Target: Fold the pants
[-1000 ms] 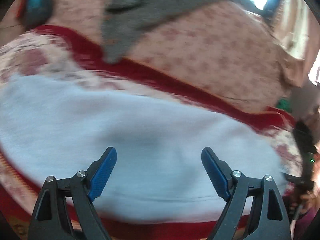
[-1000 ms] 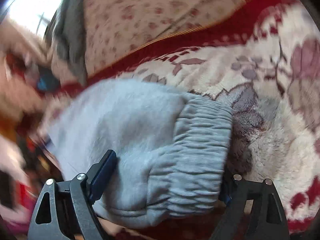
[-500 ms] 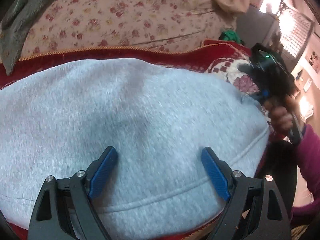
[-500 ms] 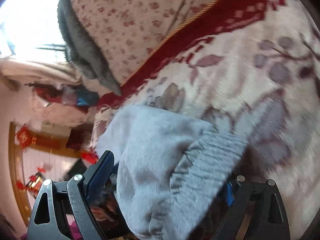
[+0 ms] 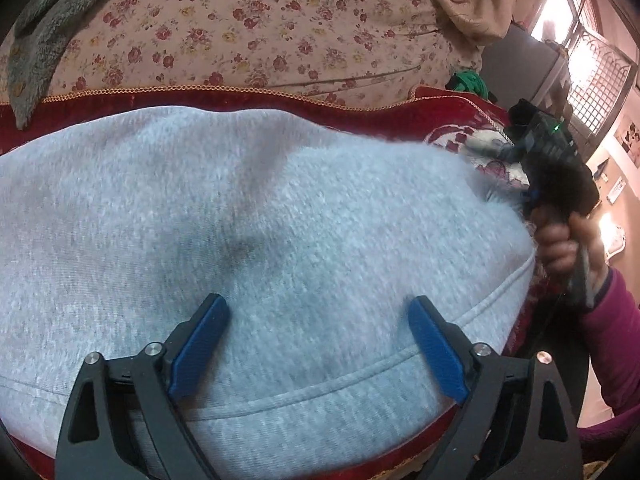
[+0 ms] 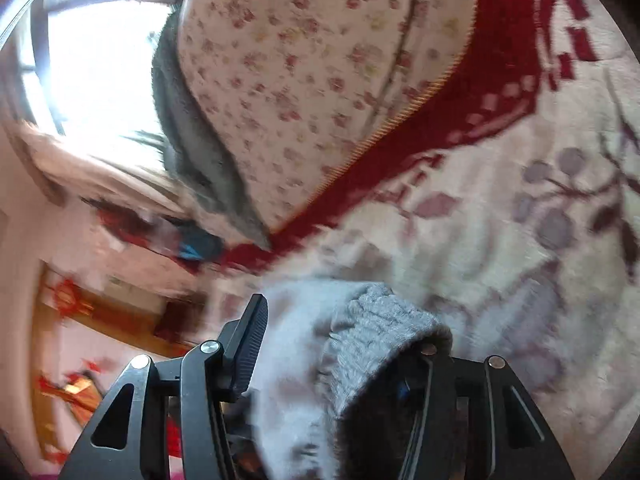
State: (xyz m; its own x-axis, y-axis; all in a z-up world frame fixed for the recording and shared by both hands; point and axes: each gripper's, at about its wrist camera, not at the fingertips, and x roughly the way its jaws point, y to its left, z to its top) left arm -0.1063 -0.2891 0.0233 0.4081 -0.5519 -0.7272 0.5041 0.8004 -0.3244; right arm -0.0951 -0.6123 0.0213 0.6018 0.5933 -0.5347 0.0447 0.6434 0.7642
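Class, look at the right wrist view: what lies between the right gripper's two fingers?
The grey pants' ribbed cuff lies between the closing right gripper's fingers.

The left wrist view looks steeply down from close above the grey pants [image 5: 280, 208], facing the floral sheet [image 5: 260, 32] beyond them. The right wrist view sits closer still at the pants' ribbed cuff [image 6: 376, 332], rolled sideways. Both views share the pants, that sheet and the red-bordered blanket [image 6: 500, 92].

Window [image 6: 100, 40] glare; right view blurred, perhaps shaken.
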